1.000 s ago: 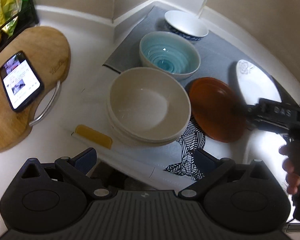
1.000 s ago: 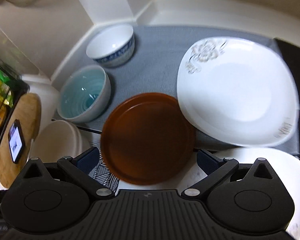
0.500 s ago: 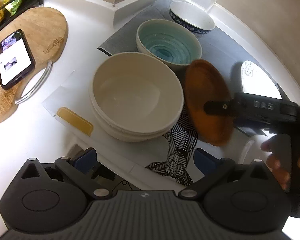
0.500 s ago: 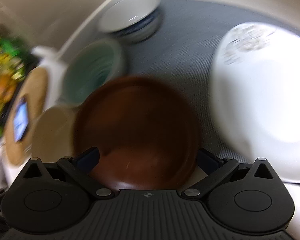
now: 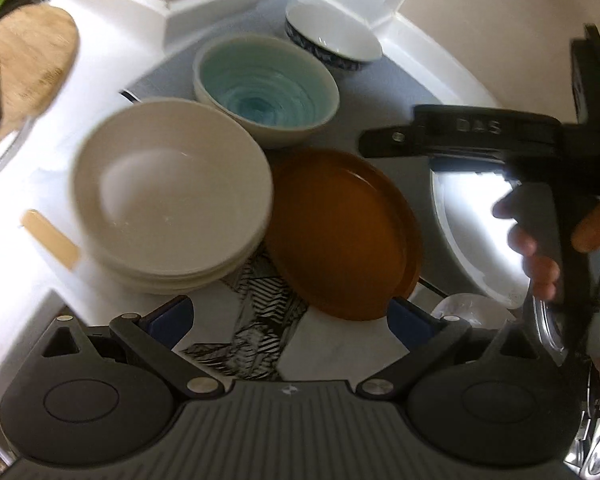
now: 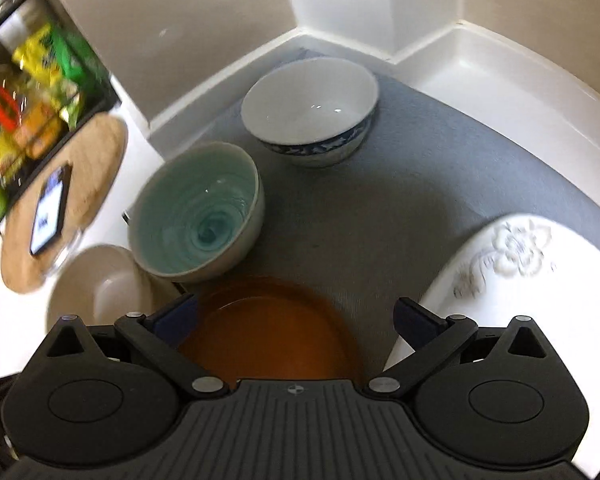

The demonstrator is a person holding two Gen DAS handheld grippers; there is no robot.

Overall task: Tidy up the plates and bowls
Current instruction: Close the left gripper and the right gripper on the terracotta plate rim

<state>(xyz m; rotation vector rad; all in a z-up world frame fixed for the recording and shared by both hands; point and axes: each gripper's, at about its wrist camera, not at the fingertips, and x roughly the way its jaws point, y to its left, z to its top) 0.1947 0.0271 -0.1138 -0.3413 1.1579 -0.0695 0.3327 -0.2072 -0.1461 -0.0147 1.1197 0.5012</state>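
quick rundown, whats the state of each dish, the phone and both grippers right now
brown plate: lying free, no gripper on it
cream bowls: nested stack, upright, empty
teal bowl: upright, empty
blue-rimmed bowl: upright, empty
white plate: flat on the grey mat
phone: screen lit, on the wooden board
left gripper: open, empty
right gripper: open, over the brown plate

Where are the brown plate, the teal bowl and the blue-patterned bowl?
brown plate (image 5: 340, 232), left wrist view, middle of its flat inside.
teal bowl (image 6: 198, 226), right wrist view, its swirled inside.
blue-patterned bowl (image 6: 308, 108), right wrist view, its white inside.
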